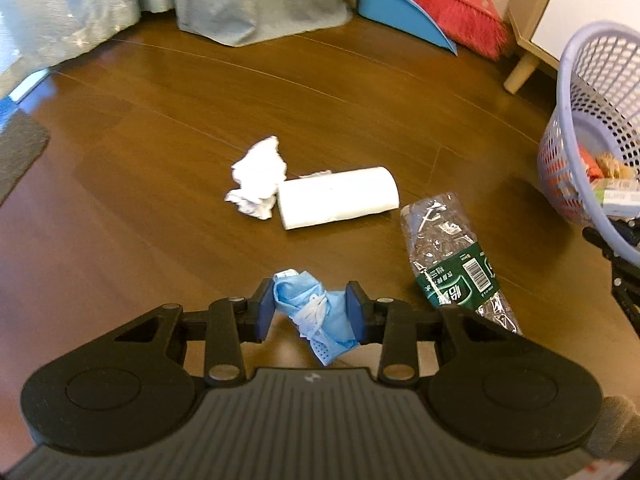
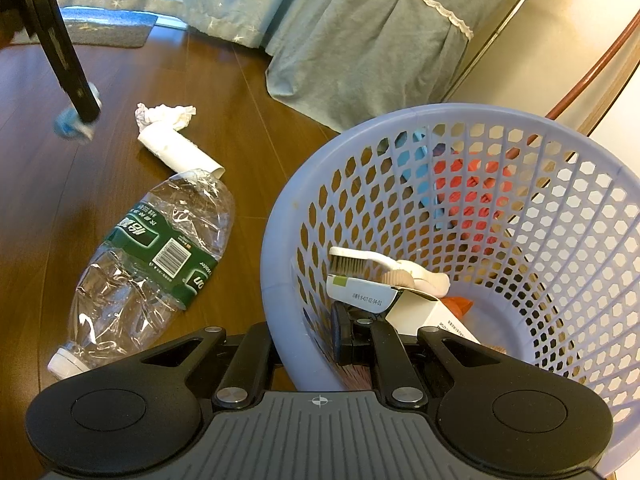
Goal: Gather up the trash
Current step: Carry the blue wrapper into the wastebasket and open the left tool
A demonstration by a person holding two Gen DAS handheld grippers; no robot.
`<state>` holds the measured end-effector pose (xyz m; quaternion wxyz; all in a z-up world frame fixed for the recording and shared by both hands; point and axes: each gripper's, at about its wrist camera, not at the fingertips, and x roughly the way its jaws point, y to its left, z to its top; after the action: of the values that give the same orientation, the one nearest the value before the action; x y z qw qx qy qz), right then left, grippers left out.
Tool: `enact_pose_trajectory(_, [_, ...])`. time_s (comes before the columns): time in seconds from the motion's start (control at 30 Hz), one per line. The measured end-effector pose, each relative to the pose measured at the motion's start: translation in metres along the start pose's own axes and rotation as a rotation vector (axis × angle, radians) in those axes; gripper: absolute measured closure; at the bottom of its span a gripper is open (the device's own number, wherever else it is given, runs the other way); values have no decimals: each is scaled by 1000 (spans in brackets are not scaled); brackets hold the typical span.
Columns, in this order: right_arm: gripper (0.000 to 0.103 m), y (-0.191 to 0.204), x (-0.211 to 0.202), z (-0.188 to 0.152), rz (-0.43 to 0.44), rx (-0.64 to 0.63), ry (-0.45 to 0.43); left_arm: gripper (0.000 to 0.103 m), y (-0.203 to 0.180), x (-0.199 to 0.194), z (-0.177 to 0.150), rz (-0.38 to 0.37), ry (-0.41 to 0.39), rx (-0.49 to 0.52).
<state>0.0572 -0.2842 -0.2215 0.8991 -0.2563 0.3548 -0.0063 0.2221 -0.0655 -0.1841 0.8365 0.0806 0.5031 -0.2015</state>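
Observation:
My left gripper (image 1: 310, 300) is shut on a crumpled blue face mask (image 1: 332, 328), held low over the wooden floor. Ahead of it lie a crumpled white tissue (image 1: 258, 178), a white paper roll (image 1: 338, 198) and a crushed clear bottle (image 1: 452, 256) with a green label. My right gripper (image 2: 304, 340) is shut on the near rim of a lavender mesh basket (image 2: 440, 110), one finger outside the wall and one inside. The basket (image 1: 562, 80) leans toward the trash. A brush (image 2: 360, 260) and a white box (image 2: 400, 300) lie inside it. The bottle (image 2: 152, 256) lies just left of the basket.
A blue dustpan (image 1: 400, 4) and a red broom (image 1: 456, 12) lean at the back wall. Grey-blue curtains (image 1: 260, 0) hang to the floor behind the trash. A light wooden furniture leg (image 1: 520, 72) stands at the back right, and a dark mat (image 1: 20, 148) lies at the left.

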Motion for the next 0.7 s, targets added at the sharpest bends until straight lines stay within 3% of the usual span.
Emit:
enact_pose_trajectory(0.33, [96, 0, 4, 0, -4, -8, 8, 71, 8, -32, 7, -3, -56, -23])
enact_pose_trajectory(0.7, [95, 2, 2, -1, -1, -19, 12, 71, -8, -51, 30, -89, -126, -34])
